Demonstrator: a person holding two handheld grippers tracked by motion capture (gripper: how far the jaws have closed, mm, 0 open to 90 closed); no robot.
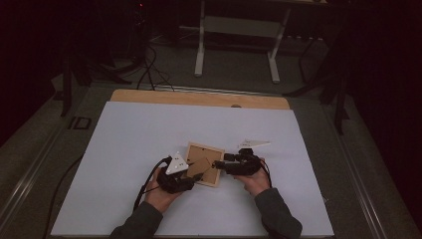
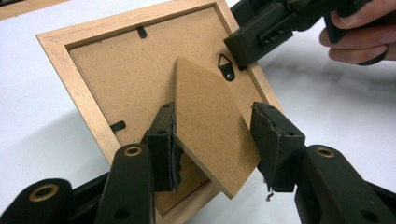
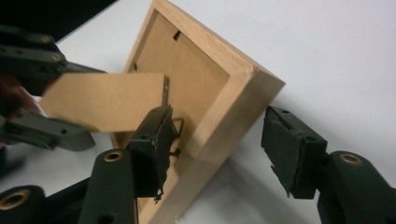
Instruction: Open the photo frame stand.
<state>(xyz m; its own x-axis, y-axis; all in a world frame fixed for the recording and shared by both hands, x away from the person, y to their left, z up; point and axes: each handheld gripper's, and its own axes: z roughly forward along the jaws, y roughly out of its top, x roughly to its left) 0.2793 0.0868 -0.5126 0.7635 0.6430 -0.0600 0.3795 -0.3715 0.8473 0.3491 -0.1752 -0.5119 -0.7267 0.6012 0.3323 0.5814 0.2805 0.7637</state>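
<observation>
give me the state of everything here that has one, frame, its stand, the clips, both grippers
picture frame: face down, back up, on the white table
easel stand: swung up off the backing board, between the left gripper's fingers
turn clips: turned over the backing board
left gripper: open around the easel stand
right gripper: open, straddling the frame's corner

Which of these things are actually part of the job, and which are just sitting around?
Part of the job:
- wooden picture frame, lying face down
- its cardboard stand flap, between the left claw's jaws
- right claw, open astride the frame's edge

Just lying about:
- white table cover
- wooden tabletop edge
- white desk legs at the back
- floor cables
</observation>
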